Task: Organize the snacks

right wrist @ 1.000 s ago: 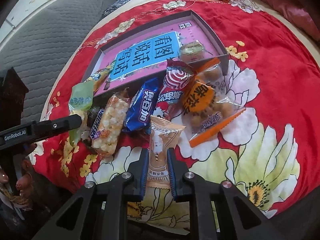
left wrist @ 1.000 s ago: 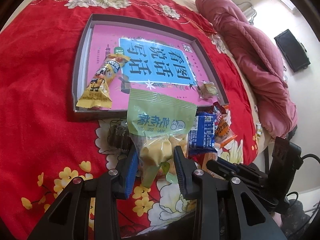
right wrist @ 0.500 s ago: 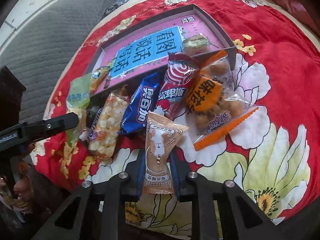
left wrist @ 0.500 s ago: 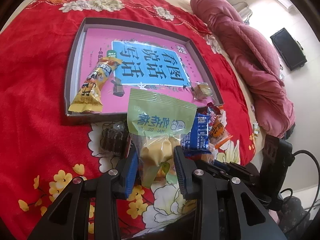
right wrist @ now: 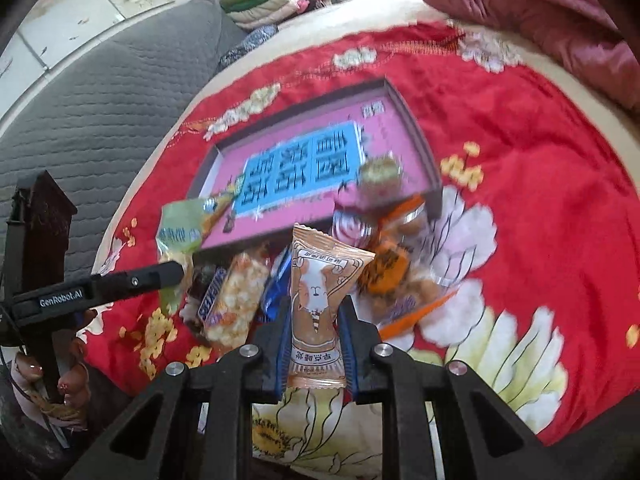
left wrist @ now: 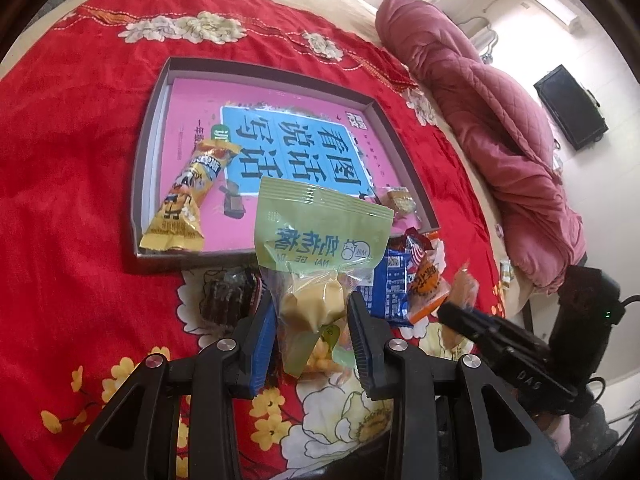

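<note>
My left gripper [left wrist: 312,320] is shut on a green snack bag [left wrist: 320,240] and holds it above the red blanket, just in front of the shallow box [left wrist: 138,184] with the pink and blue bottom. A yellow snack bar [left wrist: 192,196] and a small wrapped sweet [left wrist: 400,200] lie in the box. My right gripper [right wrist: 314,332] is shut on a peach cat-print packet [right wrist: 320,292] and holds it lifted above the snack pile. The box shows in the right wrist view [right wrist: 434,184] too.
Loose snacks lie in front of the box: a puffed-grain bar [right wrist: 236,304], a blue packet [left wrist: 390,288], an orange bag of balls [right wrist: 392,276] and a dark bar [left wrist: 224,300]. A pink quilt [left wrist: 500,120] lies along the bed's far side. A grey cushion [right wrist: 100,100] is at the left.
Both grippers have risen with their packets. The right gripper lifted the cat-print packet off the blanket and the view is blurred by motion. The left gripper moved toward the box.
</note>
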A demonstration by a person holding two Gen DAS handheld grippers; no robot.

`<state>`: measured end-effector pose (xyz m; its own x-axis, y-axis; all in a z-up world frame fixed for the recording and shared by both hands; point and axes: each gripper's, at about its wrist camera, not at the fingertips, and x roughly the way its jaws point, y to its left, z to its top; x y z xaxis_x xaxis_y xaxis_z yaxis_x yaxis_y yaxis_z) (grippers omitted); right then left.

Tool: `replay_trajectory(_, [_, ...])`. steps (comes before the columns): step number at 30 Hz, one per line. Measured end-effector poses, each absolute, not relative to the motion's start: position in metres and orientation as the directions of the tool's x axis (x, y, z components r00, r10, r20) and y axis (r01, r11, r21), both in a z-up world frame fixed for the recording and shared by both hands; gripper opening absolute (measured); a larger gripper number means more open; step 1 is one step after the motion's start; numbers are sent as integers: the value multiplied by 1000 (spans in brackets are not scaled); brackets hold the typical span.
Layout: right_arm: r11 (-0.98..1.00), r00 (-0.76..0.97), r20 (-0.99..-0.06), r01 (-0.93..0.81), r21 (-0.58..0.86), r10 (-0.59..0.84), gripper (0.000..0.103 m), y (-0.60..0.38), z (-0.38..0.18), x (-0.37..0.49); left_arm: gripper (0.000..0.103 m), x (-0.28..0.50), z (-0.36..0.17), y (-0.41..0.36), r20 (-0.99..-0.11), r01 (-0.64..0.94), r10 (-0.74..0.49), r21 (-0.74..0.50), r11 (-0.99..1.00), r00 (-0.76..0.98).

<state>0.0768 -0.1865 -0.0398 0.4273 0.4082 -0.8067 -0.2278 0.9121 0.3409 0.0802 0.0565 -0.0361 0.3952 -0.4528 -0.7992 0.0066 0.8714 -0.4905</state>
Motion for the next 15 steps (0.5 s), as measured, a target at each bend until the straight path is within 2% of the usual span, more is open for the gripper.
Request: replay_trajectory(15, [903,494,-757,-266,337,428,22,-172,-16,114,36,105,-29,70,-783,-21,-409,-473,881,469])
